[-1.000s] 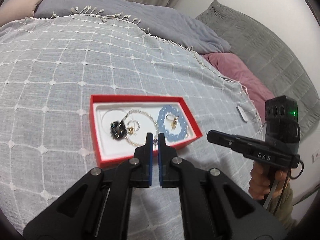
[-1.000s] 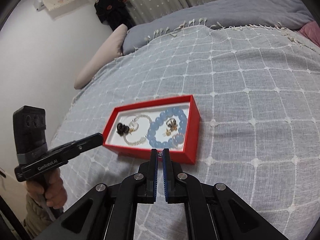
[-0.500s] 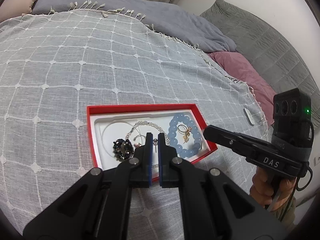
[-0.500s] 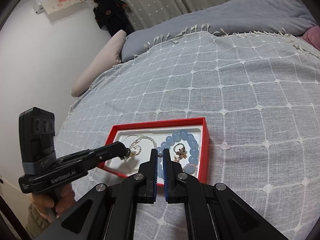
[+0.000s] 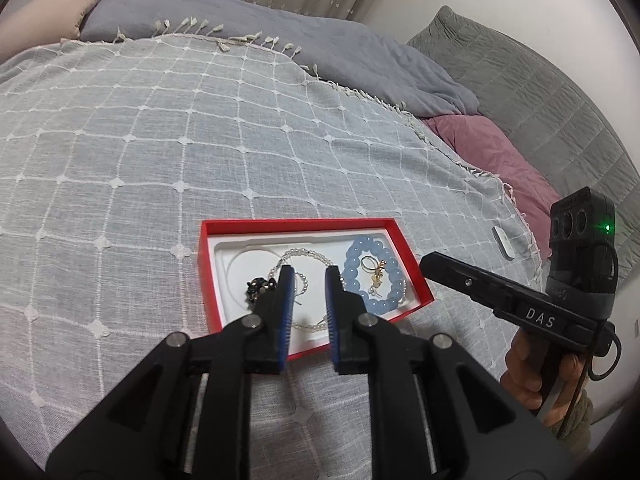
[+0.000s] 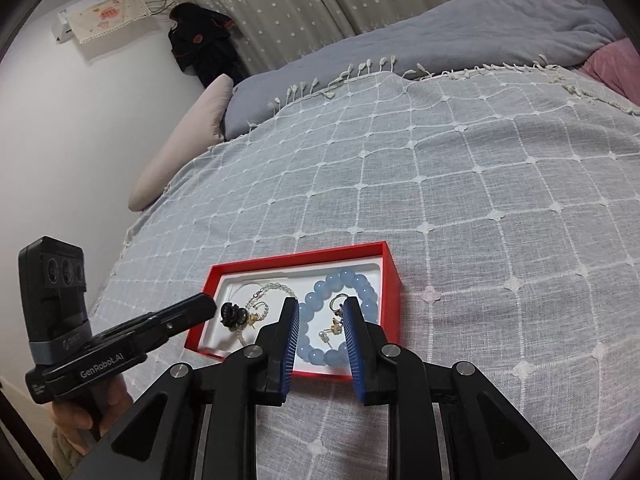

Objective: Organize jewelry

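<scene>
Both tongs were pressed together half a second ago; now the left tongs [image 5: 307,274] and right tongs [image 6: 319,305] stand spread, pinching nothing, over the red jewelry box [image 5: 416,286]. The box lies on the bedspread [image 5: 160,160], its long axis running 9 to 3 o'clock. Inside, a blue bead bracelet [image 6: 362,284] sits at 3 o'clock, a black brooch [image 6: 233,314] at 9.

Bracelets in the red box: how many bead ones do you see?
2. The blue bead bracelet lies in the right half of the red box; the pearl bracelet lies left of it, beside the black ornament. Both tools hide parts.
</scene>
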Tool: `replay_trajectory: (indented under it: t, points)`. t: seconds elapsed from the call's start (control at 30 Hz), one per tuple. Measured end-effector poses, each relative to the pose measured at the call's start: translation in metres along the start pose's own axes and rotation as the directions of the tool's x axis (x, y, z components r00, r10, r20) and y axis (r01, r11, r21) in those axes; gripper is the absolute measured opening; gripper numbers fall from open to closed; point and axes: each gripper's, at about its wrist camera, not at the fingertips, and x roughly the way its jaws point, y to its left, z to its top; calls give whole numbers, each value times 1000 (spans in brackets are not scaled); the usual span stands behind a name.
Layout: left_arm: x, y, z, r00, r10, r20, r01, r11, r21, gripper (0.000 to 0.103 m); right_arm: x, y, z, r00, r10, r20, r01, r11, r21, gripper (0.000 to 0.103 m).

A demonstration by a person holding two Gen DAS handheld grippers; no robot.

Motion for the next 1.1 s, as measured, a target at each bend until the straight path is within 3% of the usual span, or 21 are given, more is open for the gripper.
replay_trajectory:
  t: [0.2, 0.33, 0.4, 0.47, 0.57, 0.67, 0.73, 0.8, 0.87, 0.93, 1.03, 1.1]
  points:
    - [-11, -3, -9, 997, 74, 17, -75, 997, 6, 32, -12, 3, -2, 1000, -13, 12, 13, 1000, -18, 24]
    - [-17, -4, -17, 993, 117, 21, -118, 993, 9, 34, -23, 4, -8, 999, -23, 23, 24, 1000, -20, 30]
    - [-20, -3, -22, 989, 147, 24, -148, 989, 11, 43, -31, 4, -16, 998, -53, 27, 54, 998, -38, 33]
    - [-22, -3, -27, 977, 209, 35, -210, 978, 11, 52, -39, 6, -26, 995, -91, 33, 93, 994, -63, 38]
    - [-23, -5, -38, 954, 298, 31, -299, 954, 17, 55, -46, 17, -34, 986, -157, 65, 162, 983, -88, 41]
    - [-29, -4, -47, 945, 326, 30, -327, 945, 11, 66, -50, 35, -39, 979, -185, 91, 194, 976, -102, 50]
    - [-38, -1, -48, 943, 332, 27, -332, 943, -9, 66, -54, 44, -45, 971, -216, 104, 228, 966, -125, 54]
    - [-55, 5, -51, 938, 343, 56, -341, 939, -41, 73, -63, 46, -54, 958, -254, 135, 272, 953, -137, 62]
    - [-70, 5, -60, 917, 386, 99, -383, 922, -49, 84, -70, 43, -62, 952, -269, 145, 287, 951, -117, 79]
    - [-79, 4, -71, 893, 434, 121, -432, 901, -41, 85, -70, 40, -71, 956, -261, 132, 274, 957, -99, 81]
    - [-80, 3, -83, 898, 428, 100, -427, 904, -31, 86, -57, 49, -77, 957, -270, 104, 282, 952, -120, 81]
    - [-76, 4, -89, 886, 456, 85, -455, 890, -39, 92, -50, 59, -80, 959, -264, 104, 277, 949, -148, 81]
